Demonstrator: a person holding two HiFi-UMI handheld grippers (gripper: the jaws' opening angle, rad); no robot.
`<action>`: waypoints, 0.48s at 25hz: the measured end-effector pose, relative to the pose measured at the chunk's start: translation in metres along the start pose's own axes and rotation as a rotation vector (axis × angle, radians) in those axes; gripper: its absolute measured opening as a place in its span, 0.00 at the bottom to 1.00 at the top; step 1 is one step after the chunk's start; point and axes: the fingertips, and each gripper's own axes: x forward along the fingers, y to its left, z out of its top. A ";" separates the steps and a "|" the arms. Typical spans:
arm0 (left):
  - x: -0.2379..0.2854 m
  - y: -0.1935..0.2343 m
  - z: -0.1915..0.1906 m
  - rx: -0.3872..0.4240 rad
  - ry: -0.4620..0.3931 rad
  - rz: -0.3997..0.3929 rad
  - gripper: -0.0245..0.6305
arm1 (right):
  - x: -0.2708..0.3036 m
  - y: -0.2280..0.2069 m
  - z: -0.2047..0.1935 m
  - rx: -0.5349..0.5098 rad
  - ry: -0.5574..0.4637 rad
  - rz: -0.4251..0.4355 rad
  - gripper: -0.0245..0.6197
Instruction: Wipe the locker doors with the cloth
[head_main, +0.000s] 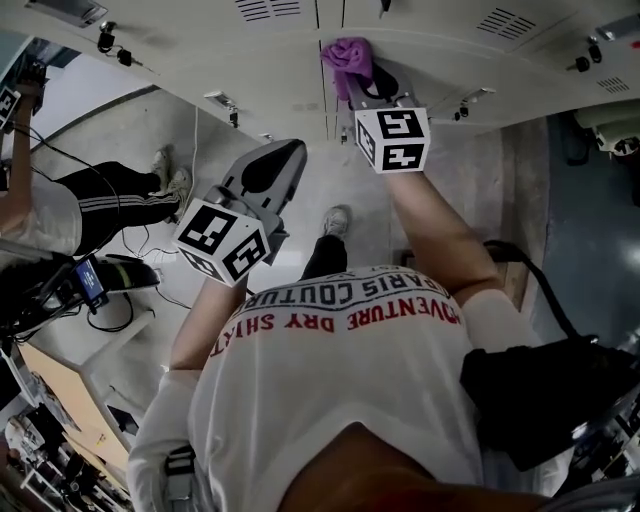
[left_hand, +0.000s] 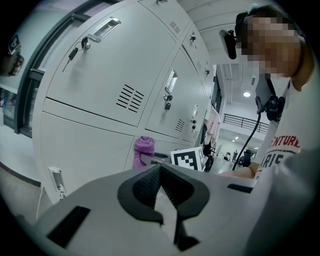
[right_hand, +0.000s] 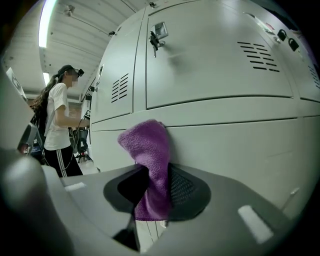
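Right hand-held gripper (right_hand: 152, 187): jaws clamped on the purple cloth (right_hand: 149, 150), which stands up out of them in a bunch. Its upper end lies against the grey locker doors (right_hand: 220, 65), at about the seam between an upper and a lower door.

Head view adds what that view lacks: right arm stretched forward to the lockers, left hand-held gripper (head_main: 278, 163) held back and lower, off the doors.

Left gripper view: its jaws together at the tips, nothing between them. This view also catches the cloth side-on, with the other gripper's marker cube (left_hand: 187, 158) just beside it, and keys (left_hand: 74, 50) hanging in the door locks.

Second person (right_hand: 57, 125), white shirt, stands near the far end of the lockers. They are seen whole in the right gripper view and cut off at the left edge of the head view.
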 end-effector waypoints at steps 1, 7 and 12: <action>0.000 0.001 0.000 0.000 0.000 0.001 0.04 | 0.000 0.000 0.000 -0.002 0.000 0.003 0.17; 0.010 -0.003 -0.001 0.004 0.009 -0.015 0.04 | -0.001 -0.002 0.000 -0.014 0.006 0.029 0.17; 0.016 -0.007 -0.001 0.006 0.011 -0.027 0.04 | -0.005 -0.010 0.000 -0.012 0.004 0.016 0.17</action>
